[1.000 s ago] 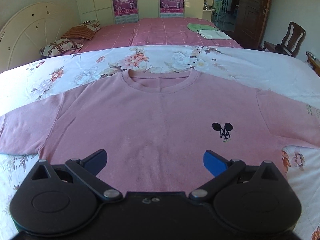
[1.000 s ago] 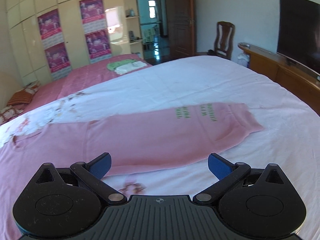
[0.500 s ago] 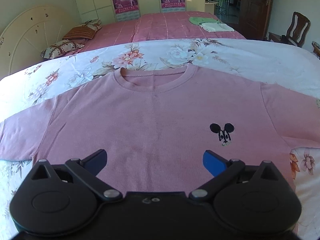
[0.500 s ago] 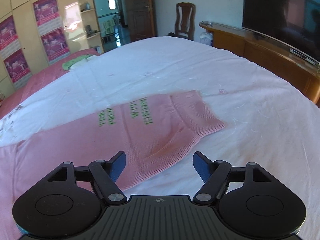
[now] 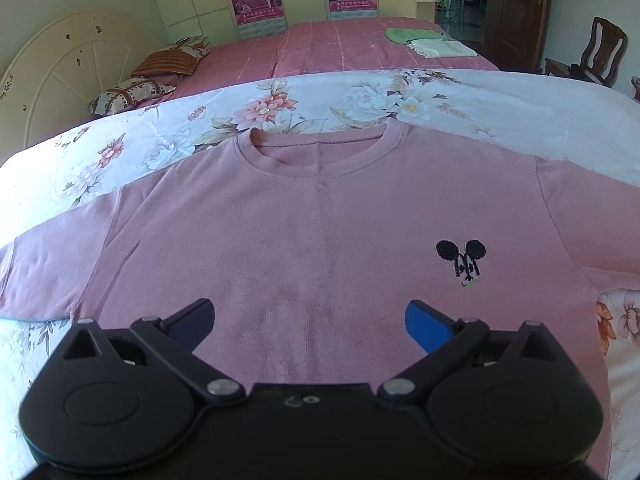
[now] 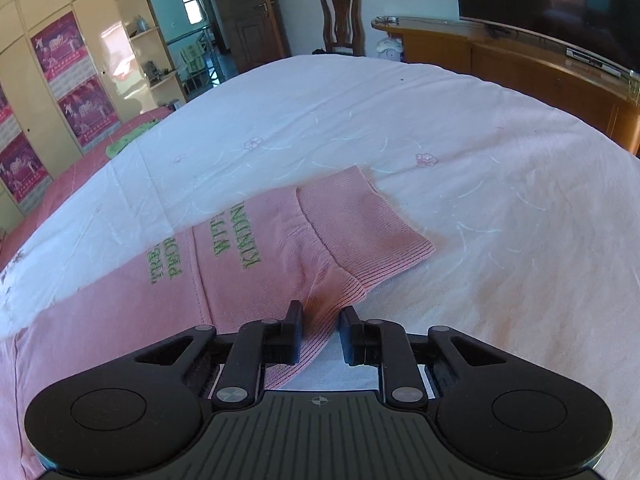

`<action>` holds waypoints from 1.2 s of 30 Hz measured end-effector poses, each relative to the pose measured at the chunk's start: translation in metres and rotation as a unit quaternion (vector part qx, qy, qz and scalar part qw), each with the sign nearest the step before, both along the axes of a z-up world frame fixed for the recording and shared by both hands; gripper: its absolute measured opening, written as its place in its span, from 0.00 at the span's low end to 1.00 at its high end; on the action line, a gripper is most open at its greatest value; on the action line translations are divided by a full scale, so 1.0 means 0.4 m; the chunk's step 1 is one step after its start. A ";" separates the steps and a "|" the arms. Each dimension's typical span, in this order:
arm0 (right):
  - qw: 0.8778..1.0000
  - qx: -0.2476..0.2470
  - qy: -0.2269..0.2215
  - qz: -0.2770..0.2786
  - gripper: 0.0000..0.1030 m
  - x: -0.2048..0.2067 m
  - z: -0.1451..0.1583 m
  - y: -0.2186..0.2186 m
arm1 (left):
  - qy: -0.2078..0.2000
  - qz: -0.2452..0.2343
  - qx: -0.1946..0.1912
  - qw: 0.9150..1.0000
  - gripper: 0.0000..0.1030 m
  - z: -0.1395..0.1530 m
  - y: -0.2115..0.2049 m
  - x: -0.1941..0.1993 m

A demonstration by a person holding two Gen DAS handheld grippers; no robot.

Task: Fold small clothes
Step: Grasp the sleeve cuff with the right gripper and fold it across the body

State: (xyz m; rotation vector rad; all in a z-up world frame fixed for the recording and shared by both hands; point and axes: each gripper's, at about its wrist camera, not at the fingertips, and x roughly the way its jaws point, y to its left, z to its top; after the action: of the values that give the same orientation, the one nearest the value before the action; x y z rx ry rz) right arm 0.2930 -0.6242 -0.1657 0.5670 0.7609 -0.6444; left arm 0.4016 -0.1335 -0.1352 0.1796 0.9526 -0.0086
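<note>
On the bed [image 5: 360, 96], one pink shirt [image 5: 320, 220]: left claw [image 5: 310, 318] apart, right claw [image 6: 320, 330] closing around its cuff [image 6: 360, 220].

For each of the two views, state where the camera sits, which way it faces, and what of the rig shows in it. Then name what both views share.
Left wrist: on the left gripper, facing the pink sweater's chest and collar; open fingers show.
Right wrist: on the right gripper, facing the sleeve cuff; jaws closing, cuff edge between them.
Shared: the sweater, the bed.

Pink shirt [image 5: 320, 232] w/ green lettering; floral sheet [image 5: 280, 108].
</note>
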 end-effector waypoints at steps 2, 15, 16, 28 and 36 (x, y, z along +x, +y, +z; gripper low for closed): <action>1.000 -0.005 -0.004 0.002 0.02 0.000 0.005 0.003 | 0.001 0.000 0.002 1.000 0.98 -0.001 0.002 0.000; 0.991 -0.068 -0.069 0.092 0.02 0.071 0.126 0.144 | -0.007 -0.004 -0.080 0.997 0.98 0.008 0.056 0.020; 0.989 -0.075 -0.074 0.108 0.02 0.090 0.139 0.175 | -0.003 -0.004 -0.085 0.996 0.98 0.009 0.064 0.022; 0.939 -0.061 -0.118 0.318 0.02 0.291 0.161 0.640 | -0.010 0.042 -0.118 0.992 0.97 0.023 0.234 0.020; 0.900 -0.047 -0.087 0.425 0.02 0.357 0.078 0.990 | 0.013 0.042 -0.152 0.987 0.65 -0.008 0.361 0.055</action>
State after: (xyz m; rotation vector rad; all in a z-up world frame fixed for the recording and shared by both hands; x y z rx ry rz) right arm 0.4356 -0.2283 -0.1344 0.1534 0.7179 0.1826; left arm 0.4238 0.0109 -0.1384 -0.1432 0.9717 -0.0787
